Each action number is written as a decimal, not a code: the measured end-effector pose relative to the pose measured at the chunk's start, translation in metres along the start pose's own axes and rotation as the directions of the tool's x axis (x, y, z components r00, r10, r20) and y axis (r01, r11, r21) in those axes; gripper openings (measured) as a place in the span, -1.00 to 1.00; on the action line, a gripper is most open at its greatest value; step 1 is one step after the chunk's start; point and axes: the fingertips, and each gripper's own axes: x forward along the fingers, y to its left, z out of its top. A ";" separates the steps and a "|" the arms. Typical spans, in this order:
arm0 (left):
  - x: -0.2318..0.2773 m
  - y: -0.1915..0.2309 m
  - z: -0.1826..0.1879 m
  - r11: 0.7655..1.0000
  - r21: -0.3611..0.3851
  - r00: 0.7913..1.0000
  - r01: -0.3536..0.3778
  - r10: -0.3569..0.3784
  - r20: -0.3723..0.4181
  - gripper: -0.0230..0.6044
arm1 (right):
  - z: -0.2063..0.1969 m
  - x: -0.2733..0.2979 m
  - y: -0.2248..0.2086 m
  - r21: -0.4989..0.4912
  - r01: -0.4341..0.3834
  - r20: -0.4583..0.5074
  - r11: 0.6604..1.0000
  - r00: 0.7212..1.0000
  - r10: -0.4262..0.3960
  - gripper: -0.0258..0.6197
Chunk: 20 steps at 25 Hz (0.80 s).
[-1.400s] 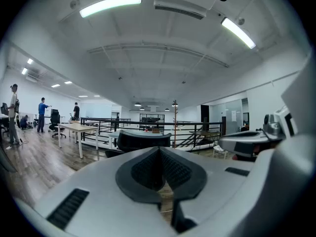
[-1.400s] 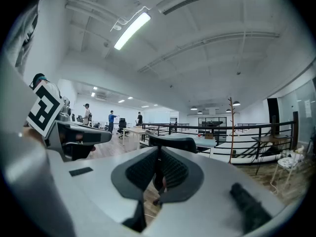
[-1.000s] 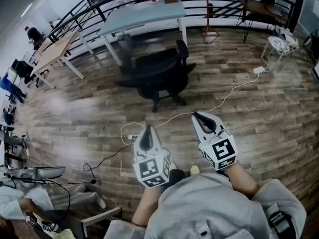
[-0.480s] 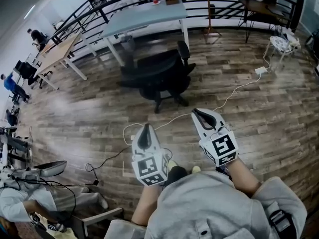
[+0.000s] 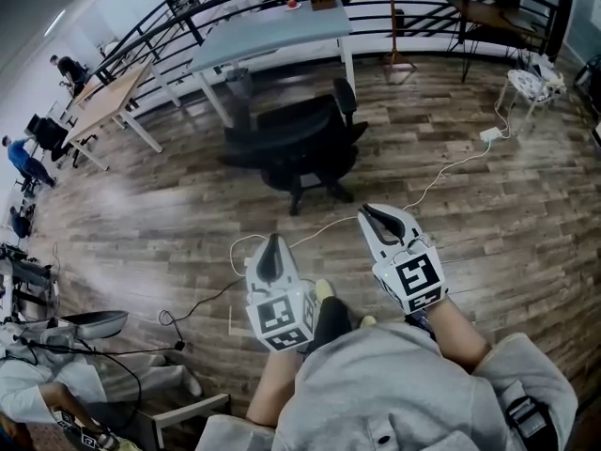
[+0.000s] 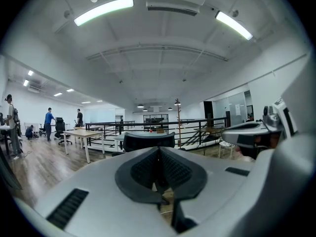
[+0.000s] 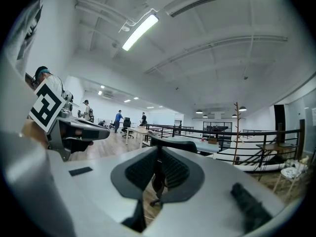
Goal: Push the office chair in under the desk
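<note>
The office chair [image 5: 300,144] is standing at upper centre, just short of the desk [image 5: 272,31] and not yet under it, while the left gripper [image 5: 272,249] and right gripper [image 5: 377,222], both closed and empty, are hovering below it, probably needing to reach its back and push.

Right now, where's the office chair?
In the head view it is at centre, slightly up-frame: the black office chair stands pulled out just in front of the light-topped desk, not yet under it.
</note>
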 end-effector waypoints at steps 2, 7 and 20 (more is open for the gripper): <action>0.006 0.000 0.000 1.000 0.002 1.000 0.005 -0.005 -0.002 -0.87 | -0.002 0.004 -0.003 0.001 0.004 -0.004 1.000 1.000 -0.004 -0.81; 0.021 0.005 0.001 1.000 0.004 1.000 0.009 -0.009 -0.007 -0.87 | -0.001 0.020 -0.008 -0.002 0.007 -0.007 1.000 1.000 -0.007 -0.81; 0.060 0.039 -0.003 1.000 0.013 0.999 -0.005 0.005 -0.035 -0.87 | -0.003 0.073 -0.005 -0.014 -0.018 -0.036 1.000 0.999 0.017 -0.81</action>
